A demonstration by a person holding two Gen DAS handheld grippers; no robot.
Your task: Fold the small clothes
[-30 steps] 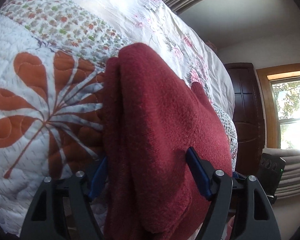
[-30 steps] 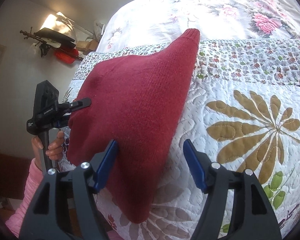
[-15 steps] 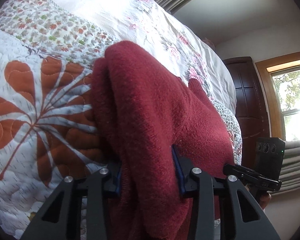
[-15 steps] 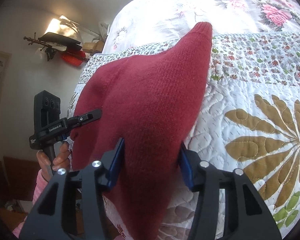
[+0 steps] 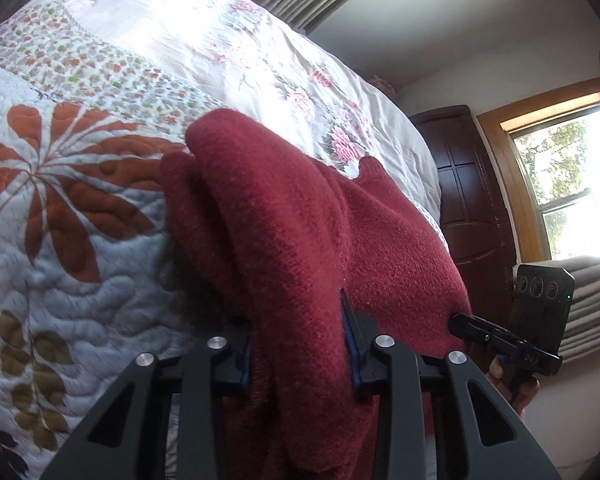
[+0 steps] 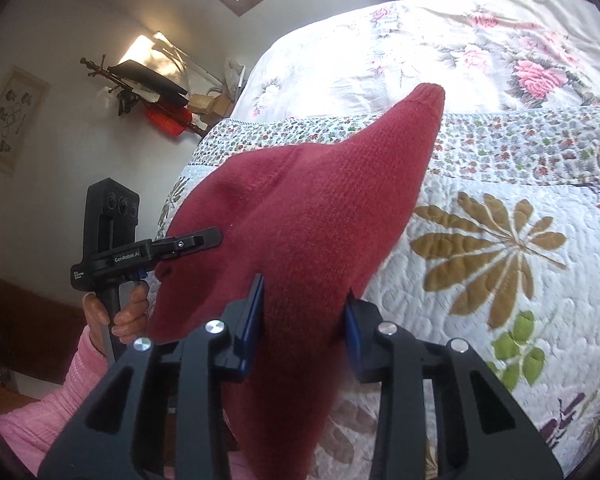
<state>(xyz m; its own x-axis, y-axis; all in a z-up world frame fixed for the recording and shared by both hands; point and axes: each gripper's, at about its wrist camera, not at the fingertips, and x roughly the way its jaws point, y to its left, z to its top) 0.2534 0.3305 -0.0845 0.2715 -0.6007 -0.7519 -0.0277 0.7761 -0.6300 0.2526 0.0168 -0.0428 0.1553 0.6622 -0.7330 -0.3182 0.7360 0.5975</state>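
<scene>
A dark red knitted garment [image 5: 300, 232] lies bunched on the quilted bedspread [image 5: 80, 208]. My left gripper [image 5: 298, 340] is shut on its near edge, blue pads pressed into a thick fold. In the right wrist view the same red garment [image 6: 312, 216] stretches toward a narrow far tip, and my right gripper [image 6: 304, 320] is shut on its near corner. Each view shows the other gripper at the garment's side: the right gripper [image 5: 500, 340] beside a hand, the left gripper [image 6: 172, 252] held by a hand in a pink sleeve [image 6: 48, 412].
The bedspread [image 6: 500, 240] with leaf prints and a floral sheet [image 6: 460, 40] covers the bed. A dark wooden door [image 5: 472, 200] and a window [image 5: 572, 184] stand beyond the bed. A cluttered shelf [image 6: 152, 96] hangs on the wall.
Both grippers went from open around the garment's edge to shut on it. The garment has since lifted and bunched slightly toward the cameras.
</scene>
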